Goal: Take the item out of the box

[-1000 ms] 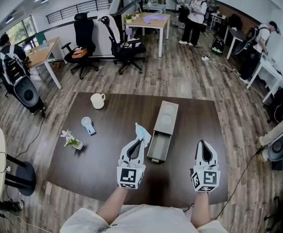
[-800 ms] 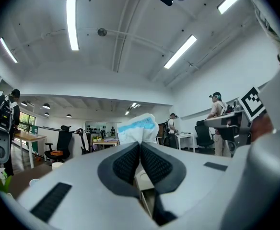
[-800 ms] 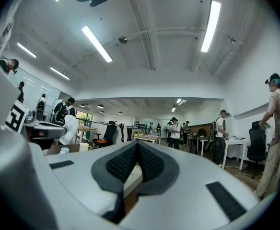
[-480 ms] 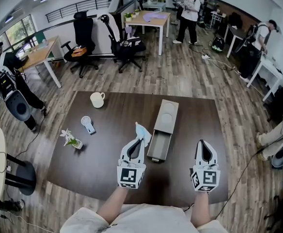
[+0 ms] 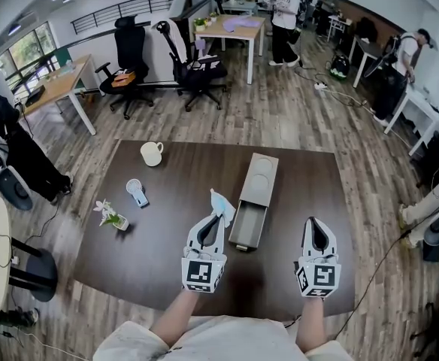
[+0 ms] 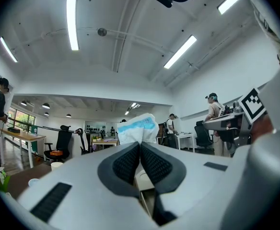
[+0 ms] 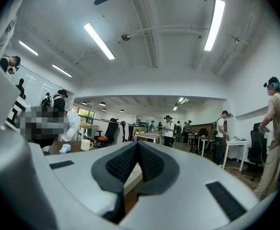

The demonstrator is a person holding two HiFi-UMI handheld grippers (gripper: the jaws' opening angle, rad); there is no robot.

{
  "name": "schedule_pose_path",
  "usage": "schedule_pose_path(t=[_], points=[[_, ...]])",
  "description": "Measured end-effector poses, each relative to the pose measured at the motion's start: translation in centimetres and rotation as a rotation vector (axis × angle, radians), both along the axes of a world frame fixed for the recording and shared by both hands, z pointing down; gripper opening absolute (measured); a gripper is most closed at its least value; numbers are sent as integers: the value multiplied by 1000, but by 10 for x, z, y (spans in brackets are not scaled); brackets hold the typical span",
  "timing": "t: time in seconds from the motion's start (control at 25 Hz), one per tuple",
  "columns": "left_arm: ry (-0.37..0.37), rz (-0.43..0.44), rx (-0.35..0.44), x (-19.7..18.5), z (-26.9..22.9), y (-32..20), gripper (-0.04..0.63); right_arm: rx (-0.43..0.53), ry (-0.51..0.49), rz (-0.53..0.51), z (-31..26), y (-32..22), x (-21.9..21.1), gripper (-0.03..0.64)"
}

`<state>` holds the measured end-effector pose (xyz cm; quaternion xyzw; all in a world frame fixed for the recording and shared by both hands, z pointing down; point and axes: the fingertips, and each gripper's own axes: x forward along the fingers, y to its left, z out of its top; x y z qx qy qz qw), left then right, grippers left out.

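The 2 grippers have not moved: the left gripper (image 5: 218, 218) stays clamped on the packet (image 5: 221, 204) just left of the box (image 5: 258, 179), so the item is out. The right gripper (image 5: 315, 222), right of the box, is closed and empty.

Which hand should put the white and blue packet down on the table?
Left. The left gripper has its jaws shut on the white and blue soft packet over the dark brown table, beside the open grey box. The right gripper is shut and empty.
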<state>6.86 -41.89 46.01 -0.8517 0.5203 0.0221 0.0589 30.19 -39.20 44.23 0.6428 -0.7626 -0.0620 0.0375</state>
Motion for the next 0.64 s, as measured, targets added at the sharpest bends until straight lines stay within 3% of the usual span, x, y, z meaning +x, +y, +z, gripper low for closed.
schedule_pose_path(t=[0.64], points=[[0, 4, -6, 3, -1, -2, 8, 0, 12, -8, -2, -4, 1, 0]])
